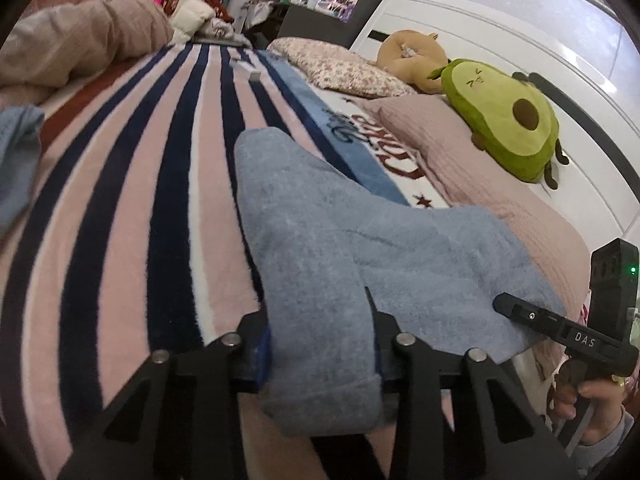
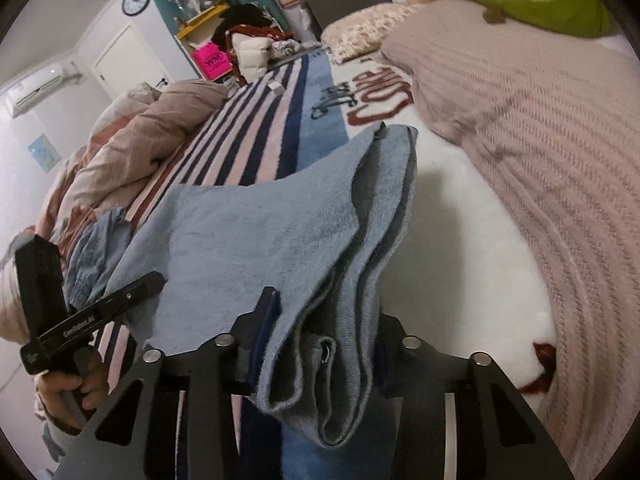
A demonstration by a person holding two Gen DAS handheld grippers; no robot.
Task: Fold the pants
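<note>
Bed (image 1: 132, 200) under a striped blanket fills both views; the pants (image 1: 320, 264), pale blue fleecy cloth, lie across it near the pillow end, lifted at the near edge where both tools hold them. Left gripper (image 1: 320, 344) is clamped on a single folded band of the cloth, which droops over the front of the jaws. Right gripper (image 2: 316, 344) is closed on a thick bunch of several stacked layers, a small metal piece showing among them. Main risk, as I judge it: the right bunch is uneven, so an inner layer could slip free when the fold is carried over, leaving a skewed edge. Second risk: the two holds sit close together while much of the cloth trails unsupported, so a quick lift may drag the far end across the fleecy blanket and rumple it. Third: the pink knitted pillow (image 2: 540, 160) lies just beside the pants, and the fold could land partly on it and not lie flat. Counts, largest first: one bed, one rumpled beige duvet (image 1: 80, 44), one pair of pants, two pillows (knitted pink, floral (image 1: 340, 66)), two plush toys (avocado (image 1: 508, 120), tan one (image 1: 412, 56)), two grippers, one wall clock (image 2: 136, 0).
</note>
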